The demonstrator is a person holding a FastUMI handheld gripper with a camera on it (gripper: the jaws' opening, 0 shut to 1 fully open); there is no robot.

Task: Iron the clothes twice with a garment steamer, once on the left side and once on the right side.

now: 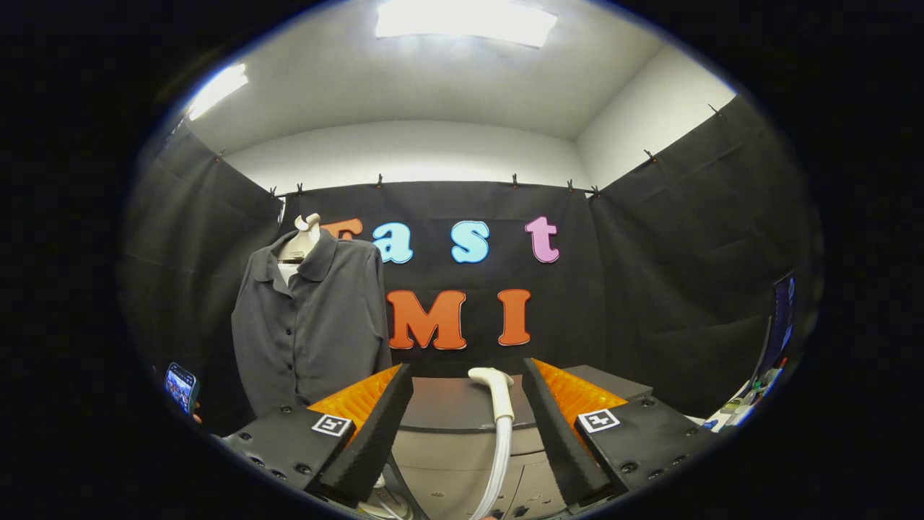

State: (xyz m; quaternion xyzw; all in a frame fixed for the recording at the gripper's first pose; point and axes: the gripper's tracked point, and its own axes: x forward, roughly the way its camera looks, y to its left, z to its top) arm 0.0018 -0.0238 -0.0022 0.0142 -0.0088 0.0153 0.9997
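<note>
White garment steamer head with its pale ribbed hose [498, 404] stands upright between the spread fingers of the gripper [468, 426], untouched, on the grey cabinet top [447, 404]. Its long axis runs vertical, nozzle turned left toward the dark grey button-front shirt on a mannequin [310, 325], far left. Assessed step: approach and grasp. Next move requires advancing, then closing on the handle.

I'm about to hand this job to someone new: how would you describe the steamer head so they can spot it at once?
Start at the dark grey shirt hanging on a mannequin against the black booth wall. To its right stands a grey cabinet, and the steamer head rises in front of it, between the open fingers of the hand-held gripper. It is the only white, curved piece there, with a pale hose trailing down.
</note>
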